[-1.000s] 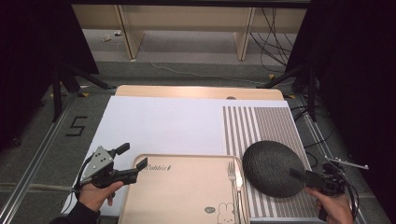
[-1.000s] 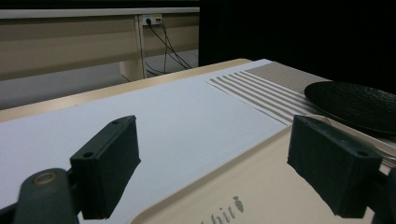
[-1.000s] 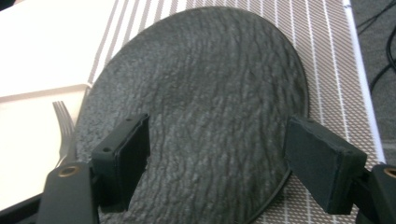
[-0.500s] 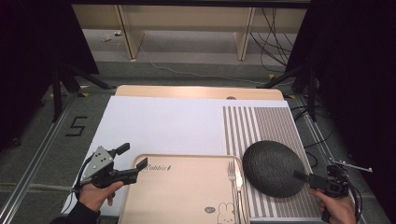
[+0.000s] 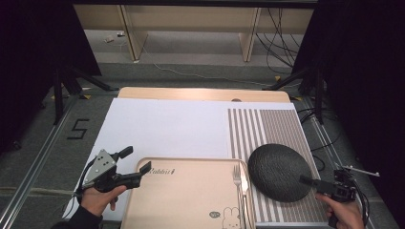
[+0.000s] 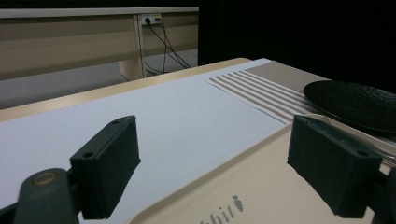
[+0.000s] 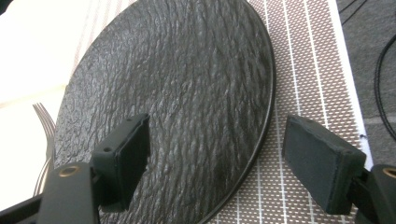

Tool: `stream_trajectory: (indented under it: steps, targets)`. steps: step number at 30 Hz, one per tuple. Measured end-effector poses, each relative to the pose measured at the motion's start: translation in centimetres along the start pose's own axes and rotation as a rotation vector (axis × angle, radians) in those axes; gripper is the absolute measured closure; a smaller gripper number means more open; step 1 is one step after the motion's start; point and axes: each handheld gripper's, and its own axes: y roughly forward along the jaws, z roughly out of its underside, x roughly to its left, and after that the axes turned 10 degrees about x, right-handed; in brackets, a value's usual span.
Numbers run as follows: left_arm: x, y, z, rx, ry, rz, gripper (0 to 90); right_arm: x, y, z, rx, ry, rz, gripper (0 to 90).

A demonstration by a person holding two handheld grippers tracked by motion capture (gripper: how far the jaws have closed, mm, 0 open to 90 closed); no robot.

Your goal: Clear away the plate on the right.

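Observation:
A black textured plate [image 5: 279, 171] lies on the striped placemat [image 5: 267, 129] at the right. My right gripper [image 5: 310, 181] is open at the plate's near right rim. In the right gripper view the gripper [image 7: 217, 149] has one jaw over the plate [image 7: 177, 84] and the other over the mat, nothing clamped. A beige tray [image 5: 191, 195] sits front centre with a fork [image 5: 239, 179] along its right edge. My left gripper [image 5: 136, 160] stands open at the tray's far left corner. The left gripper view shows this gripper [image 6: 215, 158] with the tray [image 6: 261, 196] under its right jaw.
A white mat [image 5: 167, 124] covers the table's left and middle, with bare wood at the far edge [image 5: 200, 93]. Dark tripod legs [image 5: 71, 81] and cables [image 5: 286, 38] lie on the floor beyond. The table's right edge runs just past the placemat.
My right hand has drawn back slightly to the right from the plate. The plate, the tray and the left gripper stay where they were.

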Motion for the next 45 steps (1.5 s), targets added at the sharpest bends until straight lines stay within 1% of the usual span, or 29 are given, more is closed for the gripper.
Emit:
stream_trajectory:
  steps: [3,4,9,14,16,17,21,26,28,30,32,36,38,42,45]
  targets:
    - [0.0,0.0,0.0,0.0,0.0,0.0,16.0,-0.1,0.2,0.0,0.01,0.013,-0.015,24.8]
    - [0.0,0.0,0.0,0.0,0.0,0.0,16.0,-0.2,0.3,0.0,0.014,0.008,-0.016,24.9]
    - [0.0,0.0,0.0,0.001,0.0,0.0,16.0,-0.6,0.6,0.0,0.026,0.017,-0.041,26.0]
    - [0.0,0.0,0.0,0.001,-0.001,-0.001,16.0,-0.7,0.8,0.1,0.028,0.028,-0.076,27.2]
    - [0.0,0.0,0.0,0.001,-0.001,-0.001,16.0,-0.7,0.8,0.1,0.034,0.033,-0.078,27.6]
    - [0.0,0.0,0.0,0.001,0.0,-0.001,16.0,-0.8,0.9,0.1,0.033,0.026,-0.081,27.8]
    - [0.0,0.0,0.0,0.001,0.001,-0.001,16.0,-0.8,1.0,0.1,0.033,0.039,-0.097,28.7]
    - [0.0,0.0,0.0,0.002,0.002,0.0,16.0,-1.1,1.1,0.1,0.037,0.037,-0.115,30.2]
    - [0.0,0.0,0.0,0.002,0.002,0.0,16.0,-1.1,1.1,0.1,0.036,0.052,-0.133,31.1]
    - [0.0,0.0,0.0,0.002,0.002,0.0,16.0,-1.1,1.1,0.1,0.036,0.054,-0.141,31.6]
    - [0.0,0.0,0.0,0.003,0.004,0.0,16.0,-1.3,1.2,0.1,0.038,0.066,-0.163,32.3]
    - [0.0,0.1,0.0,0.002,0.003,0.0,16.0,-1.5,1.2,0.1,0.034,0.065,-0.166,34.7]
    - [-0.1,0.1,0.0,0.002,0.004,0.0,16.0,-1.5,1.2,0.1,0.041,0.077,-0.17,35.9]
    - [-0.1,0.1,0.0,0.003,0.005,0.0,16.0,-1.6,1.3,0.2,0.034,0.09,-0.178,37.6]
    - [-0.1,0.1,0.0,0.004,0.006,0.0,16.0,-1.9,1.3,0.2,0.033,0.113,-0.204,39.2]
